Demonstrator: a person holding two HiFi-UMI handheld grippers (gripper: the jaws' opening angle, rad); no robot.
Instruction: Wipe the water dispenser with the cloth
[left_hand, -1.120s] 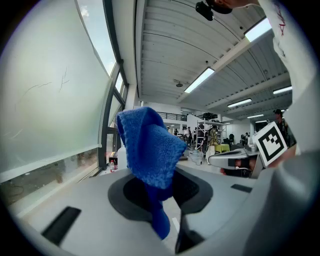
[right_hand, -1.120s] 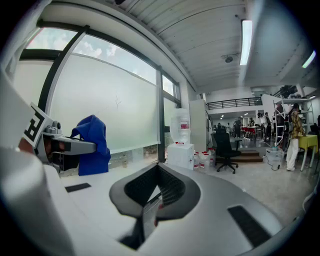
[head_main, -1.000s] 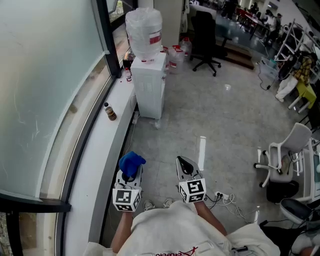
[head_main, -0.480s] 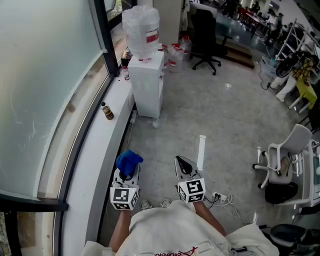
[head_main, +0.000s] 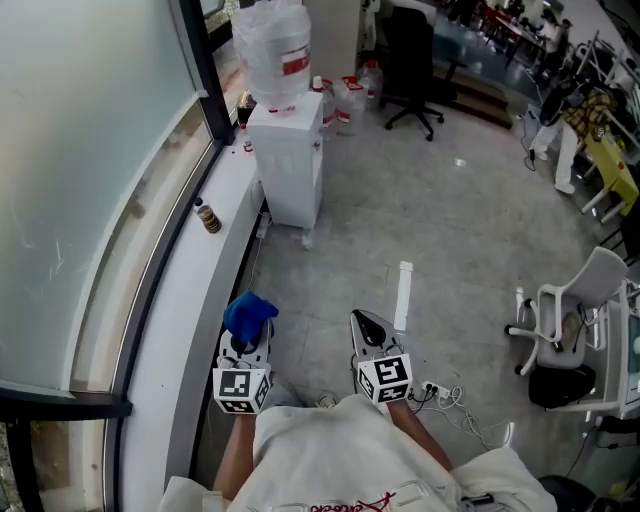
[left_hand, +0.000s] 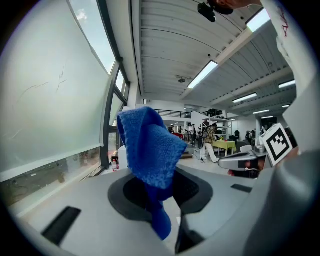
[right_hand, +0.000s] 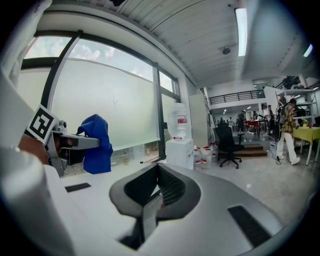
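The left claw (head_main: 248, 335) clamps the blue cloth (head_main: 249, 313); the right claw (head_main: 368, 322) seems pressed together; the water dispenser (head_main: 287, 160) stands well ahead.

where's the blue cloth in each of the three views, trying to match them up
Head view: the blue terry cloth sits lower left of centre, beside the white window ledge.
Left gripper view: the cloth is dead centre, close to the camera.
Right gripper view: the cloth is at the left, mid height.
Shared landmark: the frosted window pane.
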